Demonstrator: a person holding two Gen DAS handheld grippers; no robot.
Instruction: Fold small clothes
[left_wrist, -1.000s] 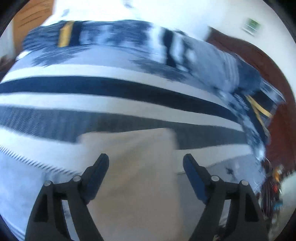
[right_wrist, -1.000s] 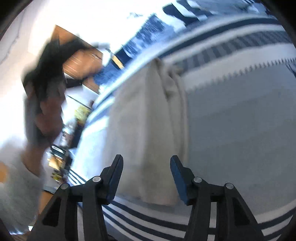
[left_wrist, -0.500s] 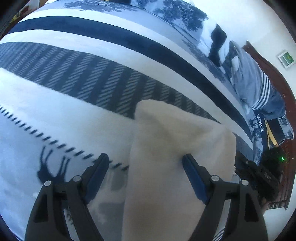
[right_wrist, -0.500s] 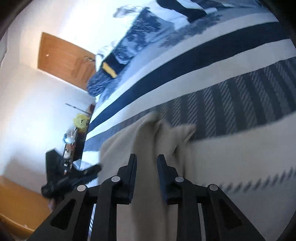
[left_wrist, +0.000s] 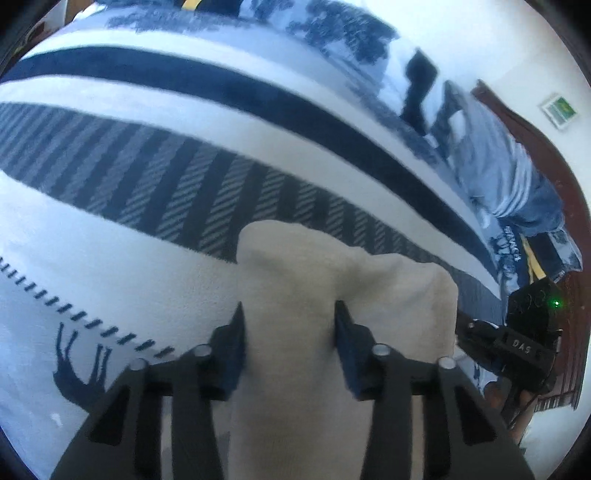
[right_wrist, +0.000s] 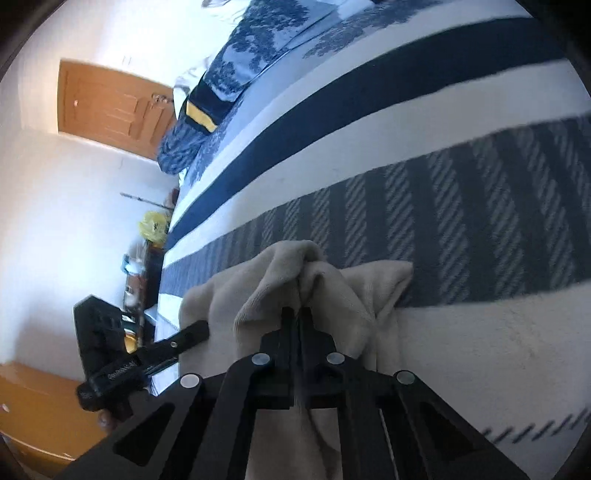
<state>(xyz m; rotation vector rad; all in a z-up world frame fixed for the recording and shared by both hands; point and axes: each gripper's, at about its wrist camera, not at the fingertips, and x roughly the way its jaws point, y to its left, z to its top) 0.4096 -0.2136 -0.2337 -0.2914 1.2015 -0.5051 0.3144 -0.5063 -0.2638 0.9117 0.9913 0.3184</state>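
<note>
Now beige cloth (left_wrist: 343, 332) lies on striped bed cover (left_wrist: 155, 192), lower middle of both frames. Left tongs (left_wrist: 290, 332) closing, cloth fold between jaws, pads touching its sides. Right tongs (right_wrist: 297, 314) together, clamped on bunched cloth edge. Wooden door (right_wrist: 107, 110) upper left of right view

Beige garment (left_wrist: 295, 295) on a blanket (left_wrist: 184, 110) striped navy, white and grey.

"DAS" on right claw (left_wrist: 517, 345), pillow lettering unreadable
</note>
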